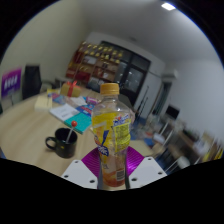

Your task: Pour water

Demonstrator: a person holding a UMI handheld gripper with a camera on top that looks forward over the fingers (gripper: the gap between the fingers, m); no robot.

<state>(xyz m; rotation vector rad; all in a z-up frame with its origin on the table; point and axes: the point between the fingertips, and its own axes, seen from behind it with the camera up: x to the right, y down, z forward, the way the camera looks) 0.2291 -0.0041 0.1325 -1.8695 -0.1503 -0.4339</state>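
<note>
A clear plastic bottle (112, 135) with an orange cap, a yellow label and orange liquid stands upright between my fingers. My gripper (112, 168) is shut on the bottle's lower body, and its purple pads (93, 160) press on both sides. The bottle is held above the table. A black mug (63, 144) stands on the light wooden table (25, 125), to the left of the bottle and a little beyond my fingers.
Books and papers (62, 108) lie further back on the table. Shelves with colourful items (95, 62) stand against the far wall. A dark chair (32, 78) is at the far left. More clutter (160, 135) lies to the right of the bottle.
</note>
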